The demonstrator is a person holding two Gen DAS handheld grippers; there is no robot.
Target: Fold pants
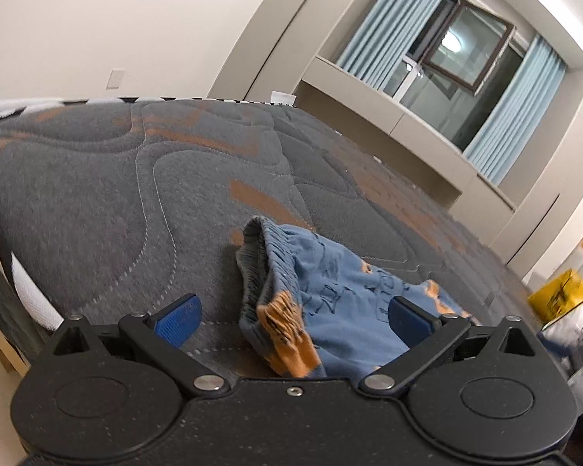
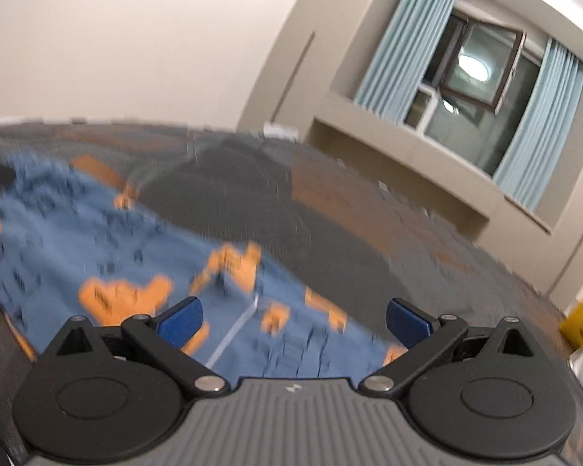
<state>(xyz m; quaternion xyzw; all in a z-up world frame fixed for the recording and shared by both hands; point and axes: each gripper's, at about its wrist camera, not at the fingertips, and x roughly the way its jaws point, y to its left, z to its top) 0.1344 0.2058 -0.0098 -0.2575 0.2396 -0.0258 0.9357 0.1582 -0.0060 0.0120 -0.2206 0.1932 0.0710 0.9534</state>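
In the left wrist view, the left claw (image 1: pixel 293 320) stands wide open, its blue pads (image 1: pixel 178 321) spread to about 9 and 3 o'clock with nothing between them but cloth lying lower down. Just past the claw, toward 12 o'clock from it, the pants (image 1: pixel 330 295) lie crumpled on the bed (image 1: pixel 97 194): blue fabric printed with orange patches and dark line drawings, the gathered elastic waistband (image 1: pixel 252 268) standing up in a loop at the heap's 10 o'clock side. The dark marks on the cloth may be lettering, but none of it can be read. The bed wears a grey quilted cover with rust-orange patches and stitched curves. At 2 o'clock a window (image 1: pixel 462 46) with pale blue curtains (image 1: pixel 388 19) shows a reflected lamp. At 3 o'clock, off the bed's edge, sits a yellow box (image 1: pixel 559 295) with black print too small to make out.

In the right wrist view, which is blurred, the right claw (image 2: pixel 294 321) is likewise open, its pads well apart and holding nothing. The pants (image 2: pixel 97 240) spread flatter here, running from 9 o'clock across to beneath the claw, with a pale line (image 2: pixel 233 334) crossing the cloth between the pads. The bed (image 2: pixel 330 233) fills the middle, and the window (image 2: pixel 478 70) sits at 1 o'clock.
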